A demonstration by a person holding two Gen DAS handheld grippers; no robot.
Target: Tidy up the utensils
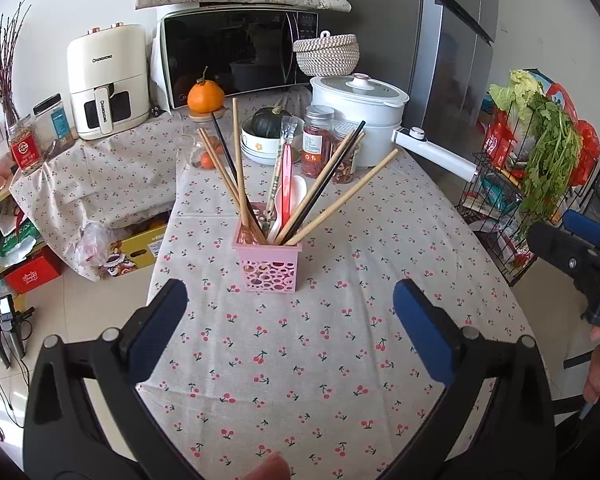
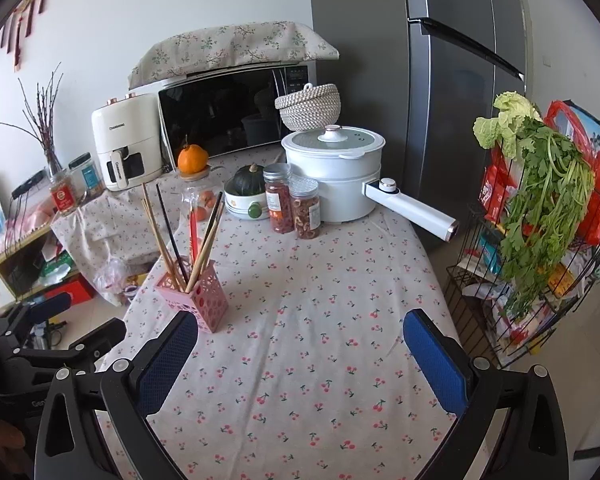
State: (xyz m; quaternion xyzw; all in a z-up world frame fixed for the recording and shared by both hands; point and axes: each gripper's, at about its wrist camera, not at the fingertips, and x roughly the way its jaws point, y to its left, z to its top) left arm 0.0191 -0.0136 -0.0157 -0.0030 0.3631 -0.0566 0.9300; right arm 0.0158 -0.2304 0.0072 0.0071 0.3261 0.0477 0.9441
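Since all utensils (image 1: 260,184) stand in the pink holder (image 1: 267,266) at frame centre, the tabletop (image 1: 320,360) seems finished; each hand-held gripper, left (image 1: 290,334) and right (image 2: 300,360), is wide and holds nothing.

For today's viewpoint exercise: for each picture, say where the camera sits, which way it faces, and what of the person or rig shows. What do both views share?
Left wrist: rides the open left gripper, facing the pink utensil holder head-on; the right gripper shows at right.
Right wrist: rides the open right gripper, facing the cherry tablecloth; the holder stands left.
Shared: holder, white pot, microwave.
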